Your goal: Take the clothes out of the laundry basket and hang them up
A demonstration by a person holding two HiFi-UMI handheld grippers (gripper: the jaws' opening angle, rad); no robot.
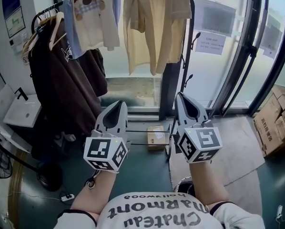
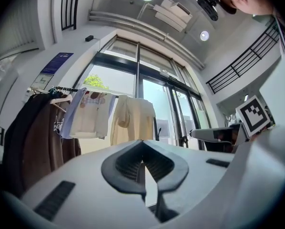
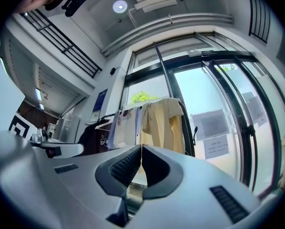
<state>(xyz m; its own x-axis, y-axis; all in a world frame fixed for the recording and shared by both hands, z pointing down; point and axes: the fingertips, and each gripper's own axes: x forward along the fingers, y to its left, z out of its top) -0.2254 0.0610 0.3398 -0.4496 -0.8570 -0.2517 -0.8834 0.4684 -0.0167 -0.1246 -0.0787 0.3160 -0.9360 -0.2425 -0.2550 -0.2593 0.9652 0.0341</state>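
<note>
1. Dark brown jacket [image 1: 66,85], white printed top [image 1: 97,25] and pale yellow cotton shirt [image 1: 154,25] hang spread along the black metal rail [image 1: 49,9], apparently to air
2. Left gripper [image 1: 117,106]: fingers together, empty, pointed towards the rail
3. Right gripper [image 1: 181,99]: fingers together, empty; the laundry basket is out of view, so the hanging seems done
</note>
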